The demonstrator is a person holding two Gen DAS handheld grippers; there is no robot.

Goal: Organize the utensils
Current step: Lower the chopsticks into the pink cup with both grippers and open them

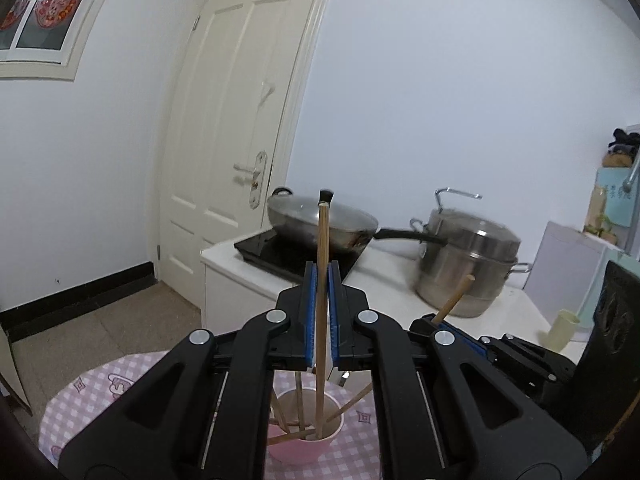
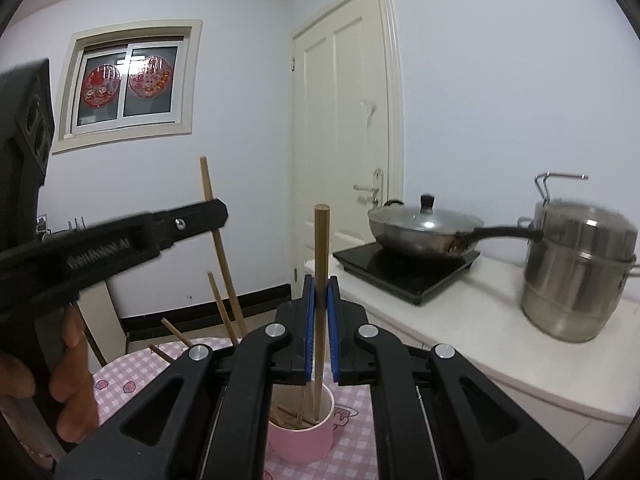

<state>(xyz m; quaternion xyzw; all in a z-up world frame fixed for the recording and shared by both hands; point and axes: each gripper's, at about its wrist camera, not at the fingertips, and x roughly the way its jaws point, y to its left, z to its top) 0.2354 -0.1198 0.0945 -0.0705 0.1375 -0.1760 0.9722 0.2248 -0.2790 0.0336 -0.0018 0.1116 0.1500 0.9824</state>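
In the left wrist view my left gripper (image 1: 322, 272) is shut on an upright wooden chopstick (image 1: 322, 240), whose lower end reaches into a pink cup (image 1: 298, 454) holding several more chopsticks. To its right, the right gripper (image 1: 430, 322) grips a tilted chopstick (image 1: 454, 300). In the right wrist view my right gripper (image 2: 320, 284) is shut on an upright chopstick (image 2: 321, 240), its lower end inside the pink cup (image 2: 304, 440). At the left of that view, a hand (image 2: 70, 380) holds the left gripper (image 2: 218, 212), clamped on a leaning chopstick (image 2: 220, 252).
The cup stands on a pink checked tablecloth (image 2: 120, 380). Behind it is a white counter (image 2: 460, 320) with a lidded wok (image 2: 420, 228) on a black hob (image 2: 404, 270) and a steel steamer pot (image 2: 576, 272). A pale cup (image 1: 562, 330) stands on the counter. A closed door (image 2: 344, 140) is behind.
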